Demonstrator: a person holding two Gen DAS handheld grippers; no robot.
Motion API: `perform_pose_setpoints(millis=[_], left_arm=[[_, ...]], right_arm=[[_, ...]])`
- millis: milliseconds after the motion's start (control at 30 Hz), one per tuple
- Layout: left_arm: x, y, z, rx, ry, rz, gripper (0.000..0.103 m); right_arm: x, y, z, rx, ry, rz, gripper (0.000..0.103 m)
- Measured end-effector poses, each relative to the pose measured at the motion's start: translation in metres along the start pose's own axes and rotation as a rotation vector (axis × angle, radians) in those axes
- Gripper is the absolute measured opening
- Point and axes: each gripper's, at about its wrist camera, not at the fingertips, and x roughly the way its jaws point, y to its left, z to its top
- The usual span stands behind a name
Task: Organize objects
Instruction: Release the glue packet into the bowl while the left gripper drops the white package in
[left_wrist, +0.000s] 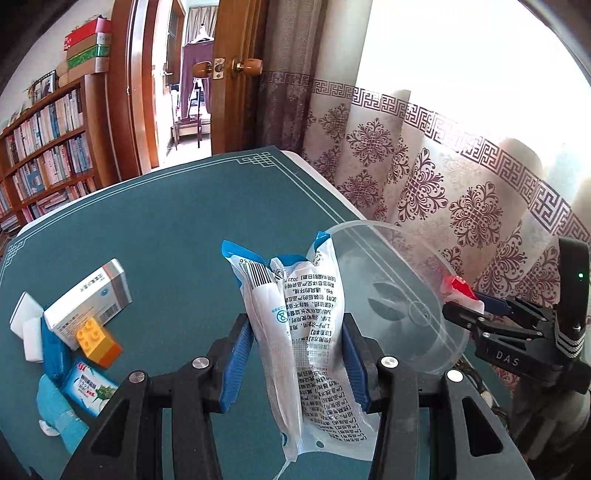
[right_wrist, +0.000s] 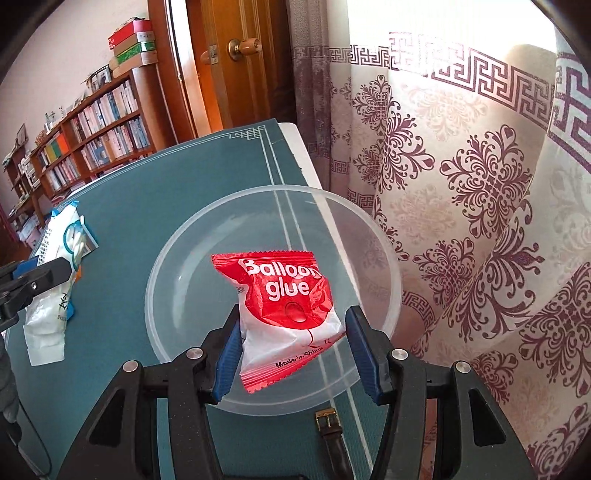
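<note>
While the left gripper (left_wrist: 297, 354) clamps a swab pack (left_wrist: 299, 332) between its blue pads (left_wrist: 236, 365), the right gripper (right_wrist: 291, 354) pinches a red glue packet (right_wrist: 286, 310) the same way, so both sets of jaws are closed on soft packaging. Held upright above the teal table (left_wrist: 166, 229), the swab pack has its printed back toward the left wrist camera and its lower end hanging below the fingers. Beside it on the right stands a clear bowl (right_wrist: 384, 258), which sits at the table's right edge next to the patterned curtain (right_wrist: 480, 184). Over that bowl's opening hangs the glue packet, tilted, with its white lower half between the right pads (right_wrist: 227, 362); whether it touches the bowl's floor I cannot tell. Near the table's left edge, in the left wrist view, lies a cluster: a white medicine box (left_wrist: 88, 299) resting on a yellow-orange brick (left_wrist: 98, 341), a white eraser (left_wrist: 27, 325) touching the box's end, a blue strip (left_wrist: 53, 350), a green-and-white sachet (left_wrist: 92, 387) and a light blue item (left_wrist: 55, 410) at the near edge. Just in front of the bowl, between the right gripper's arms, lies a dark strap (right_wrist: 332, 439) with a brass buckle. Behind the table stand a bookshelf (left_wrist: 48, 147) and a wooden door (left_wrist: 236, 74).
</note>
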Motion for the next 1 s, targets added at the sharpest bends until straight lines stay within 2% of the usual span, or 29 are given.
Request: perform_pose_setpoints(millis=[267,700,767,867,1000], left_arm=[[0.028,-0.031,0.016,0.045,0.025,-0.079,0.050],[0.066,-0.062,0.050,0.073,-0.015,-0.151,0.051],[0.071,-0.065,0.052,0.074,-0.024,-0.153,0.056],[0.072,-0.064,0.054,0.074,-0.045,-0.142,0.076],[0.065,-0.055,0.050,0.071,-0.062,-0.121,0.078]], right_arm=[[0.004,-0.004,0.003,0.002,-0.003,0.002,0.056],[0.009,-0.013,0.011,0.012,-0.003,-0.032,0.056],[0.007,-0.014,0.014,0.012,-0.013,-0.036,0.056],[0.009,-0.013,0.016,0.015,-0.016,-0.043,0.056],[0.013,-0.013,0.016,0.018,-0.005,-0.049,0.056]])
